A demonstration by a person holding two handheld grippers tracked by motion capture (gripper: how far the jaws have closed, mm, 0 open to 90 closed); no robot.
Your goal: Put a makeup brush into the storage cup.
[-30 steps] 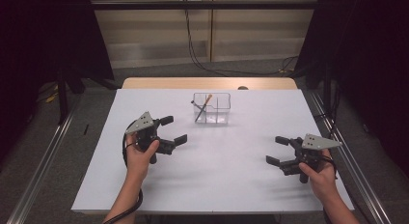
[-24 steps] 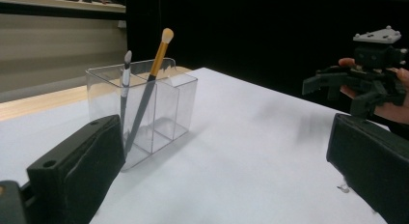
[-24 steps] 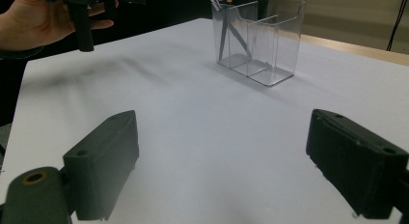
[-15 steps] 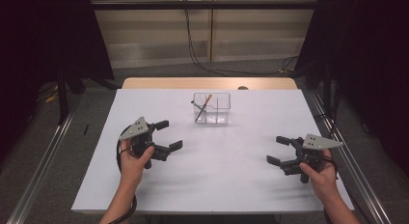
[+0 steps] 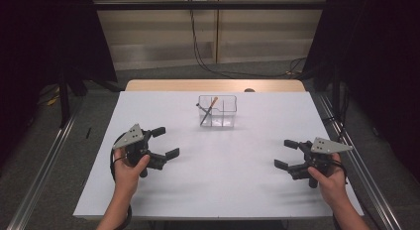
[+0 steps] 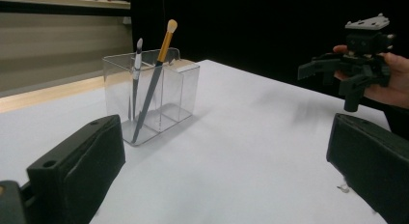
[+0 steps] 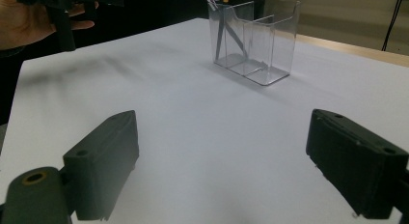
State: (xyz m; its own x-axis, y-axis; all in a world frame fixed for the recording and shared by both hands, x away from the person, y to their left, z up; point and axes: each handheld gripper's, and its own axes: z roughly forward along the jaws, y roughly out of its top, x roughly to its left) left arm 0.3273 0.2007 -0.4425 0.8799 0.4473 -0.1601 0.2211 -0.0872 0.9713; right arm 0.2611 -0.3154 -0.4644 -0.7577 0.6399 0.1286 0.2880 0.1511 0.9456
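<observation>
A clear plastic organiser box point(image 5: 218, 111) with several compartments stands at the far middle of the white table point(image 5: 223, 180). Its left compartment holds two brushes leaning upright: one with a gold ferrule point(image 6: 164, 45) and a thinner one with a pale tip point(image 6: 138, 52). My left gripper point(image 5: 166, 142) hovers at the near left, open with nothing between its jaws, which point towards the middle. My right gripper point(image 5: 284, 154) is at the near right, open and empty, pointing left. The left gripper view has the box point(image 6: 149, 93) ahead on the left and the right gripper point(image 6: 328, 77) across the table.
The table's wooden far edge point(image 5: 213, 85) borders a grey floor with cables. Metal rails point(image 5: 44, 165) run along both sides. In the right gripper view the box point(image 7: 255, 38) stands ahead, with the hand holding the left gripper point(image 7: 62, 7) at the upper left.
My left hand has drifted a little to the left and nearer to the person, jaws still open. The right hand and the box have stayed put.
</observation>
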